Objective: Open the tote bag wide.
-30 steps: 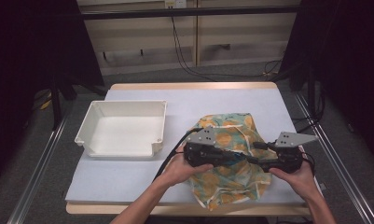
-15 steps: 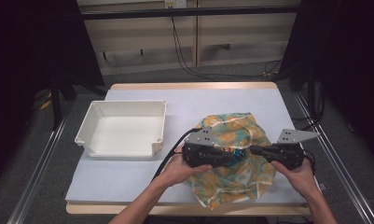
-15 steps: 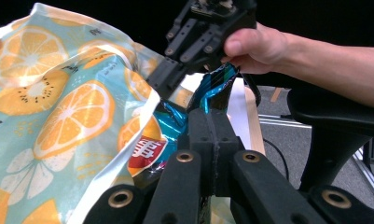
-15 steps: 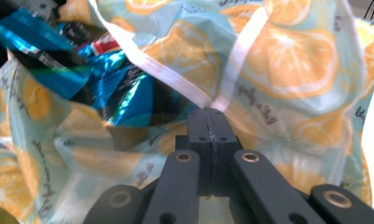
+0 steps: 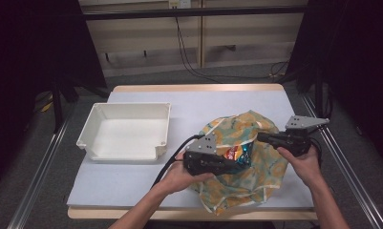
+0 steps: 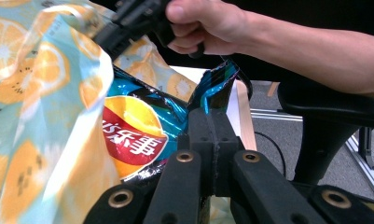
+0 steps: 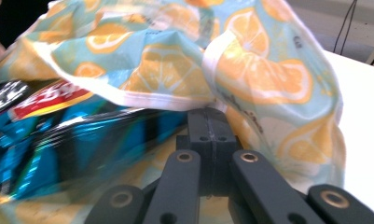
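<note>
A fabric bag (image 5: 246,179) printed with orange slices lies at the table's front right. In its mouth shows a blue crisp packet (image 5: 236,153) with a red and yellow logo. My left gripper (image 5: 247,162) is shut on the packet's top edge; in the left gripper view the jaws (image 6: 215,122) pinch the blue foil of the packet (image 6: 135,137). My right gripper (image 5: 260,137) is shut on the bag's white hem (image 7: 175,103), holding the cloth (image 7: 250,70) up over the packet (image 7: 58,135).
A white tray (image 5: 91,130) stands to the left of the bag. The table's white top (image 5: 218,107) stretches behind it. A black cable (image 5: 172,160) trails from my left gripper toward the front edge.
My right gripper has moved away from me with the bag's hem, opening the mouth. The crisp packet now shows between the grippers. My left gripper has hardly moved.
</note>
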Tool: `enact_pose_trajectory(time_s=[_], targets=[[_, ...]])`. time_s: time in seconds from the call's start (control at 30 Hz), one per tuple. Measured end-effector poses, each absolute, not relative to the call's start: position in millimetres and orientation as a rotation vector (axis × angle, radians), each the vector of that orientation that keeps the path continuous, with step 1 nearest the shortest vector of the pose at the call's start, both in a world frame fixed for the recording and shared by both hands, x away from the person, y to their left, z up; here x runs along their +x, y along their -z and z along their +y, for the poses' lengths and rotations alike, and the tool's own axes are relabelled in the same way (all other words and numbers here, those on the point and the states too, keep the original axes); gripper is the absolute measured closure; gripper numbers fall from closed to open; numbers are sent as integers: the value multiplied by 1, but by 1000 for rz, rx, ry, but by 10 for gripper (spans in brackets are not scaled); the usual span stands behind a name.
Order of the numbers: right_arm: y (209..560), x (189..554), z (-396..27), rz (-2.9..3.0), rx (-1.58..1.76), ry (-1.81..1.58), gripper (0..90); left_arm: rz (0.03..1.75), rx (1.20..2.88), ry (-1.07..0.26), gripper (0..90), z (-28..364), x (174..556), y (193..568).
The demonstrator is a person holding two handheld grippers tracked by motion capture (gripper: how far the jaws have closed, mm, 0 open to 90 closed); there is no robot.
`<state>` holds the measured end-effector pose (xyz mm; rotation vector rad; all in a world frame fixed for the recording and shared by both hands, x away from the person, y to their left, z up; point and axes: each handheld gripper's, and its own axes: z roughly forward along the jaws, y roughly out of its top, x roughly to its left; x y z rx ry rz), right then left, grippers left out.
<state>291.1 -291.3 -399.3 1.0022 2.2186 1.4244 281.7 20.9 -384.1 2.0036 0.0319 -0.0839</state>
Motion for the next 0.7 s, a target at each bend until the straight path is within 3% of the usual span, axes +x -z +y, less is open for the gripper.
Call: enact_pose_trajectory(time_s=[0.4,0.7], targets=[[386,310,-299,2159,1033,-1474,900,15,2024,91,900,18,278,385],[399,334,-300,2159,1103,-1481,900,8,1977,102,900,21,279,377]])
